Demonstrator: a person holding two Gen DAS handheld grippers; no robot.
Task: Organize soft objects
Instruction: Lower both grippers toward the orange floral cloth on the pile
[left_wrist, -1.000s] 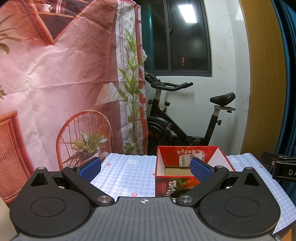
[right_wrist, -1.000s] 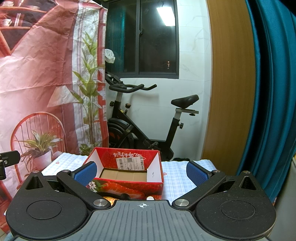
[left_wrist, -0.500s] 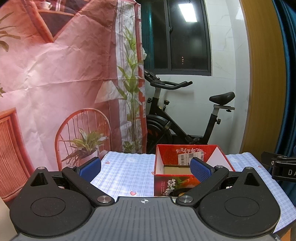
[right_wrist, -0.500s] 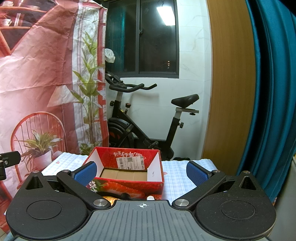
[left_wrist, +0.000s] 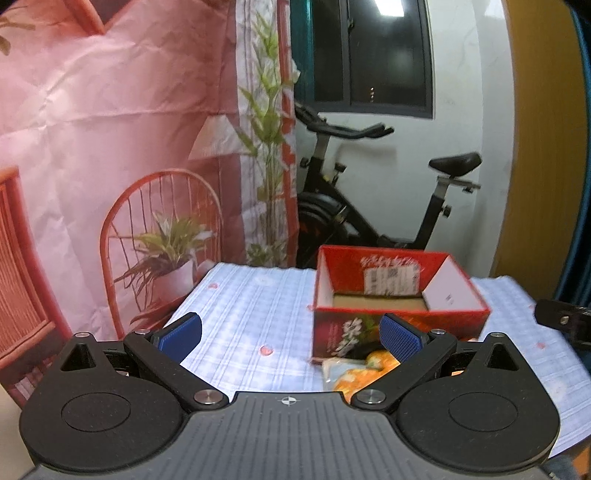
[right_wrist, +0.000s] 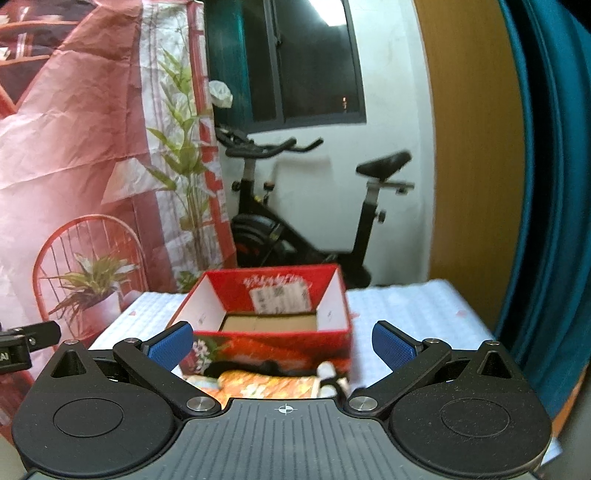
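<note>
An open red cardboard box (left_wrist: 399, 299) with a bare brown floor stands on the checked tablecloth (left_wrist: 251, 314); it also shows in the right wrist view (right_wrist: 269, 314). An orange and white soft packet (left_wrist: 354, 373) lies in front of the box, partly hidden by my gripper bodies; it also shows in the right wrist view (right_wrist: 266, 384), with a dark object and a small white item beside it. My left gripper (left_wrist: 291, 334) is open and empty, above the cloth to the box's left. My right gripper (right_wrist: 282, 343) is open and empty, facing the box.
A pink printed backdrop (left_wrist: 110, 147) hangs at the left. A black exercise bike (left_wrist: 369, 206) stands behind the table under a dark window. A teal curtain (right_wrist: 546, 184) and a wooden panel are at the right. The table's right edge (right_wrist: 476, 325) is close.
Both grippers have tilted down and moved closer to the table. The box sits lower and larger in view, and the soft packet in front of it has come into sight.
</note>
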